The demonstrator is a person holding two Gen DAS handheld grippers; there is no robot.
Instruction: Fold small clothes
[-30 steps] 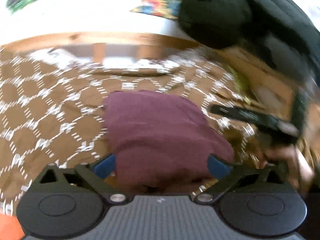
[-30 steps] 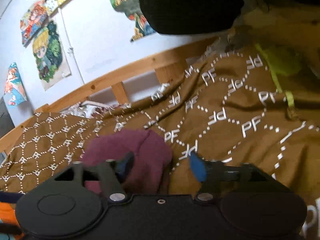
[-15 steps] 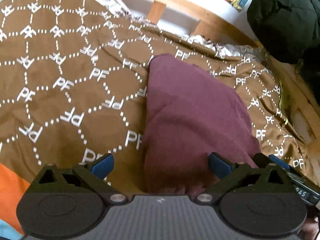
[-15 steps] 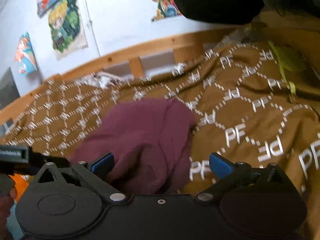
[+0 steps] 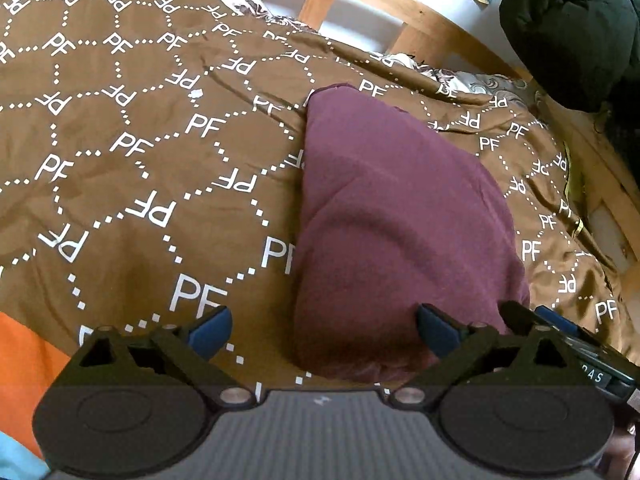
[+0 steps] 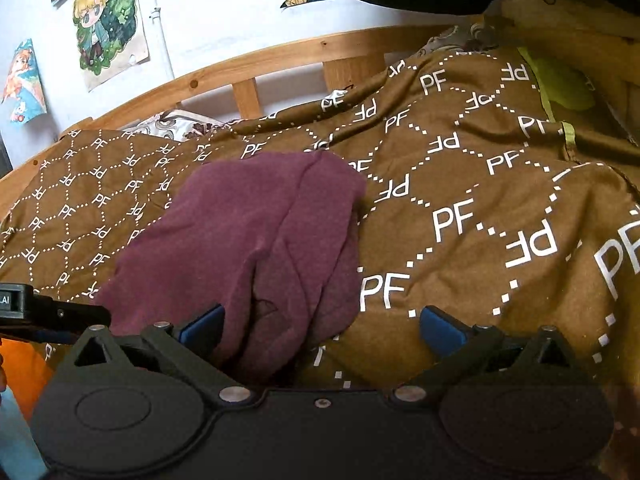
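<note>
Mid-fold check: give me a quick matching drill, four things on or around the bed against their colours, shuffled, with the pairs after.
Things:
1. garment
2. bedspread
3. bed rail
4. bundle at the bed's far corner

Colours:
A. pale wood
B. black
C. maroon
D. brown with white PF lettering

Pairs: 1-C, 2-D, 3-A, 4-B

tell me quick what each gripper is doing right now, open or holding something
Left gripper: open, holding nothing, over the near edge of the maroon garment.
Right gripper: open, holding nothing, at the garment's near edge.
</note>
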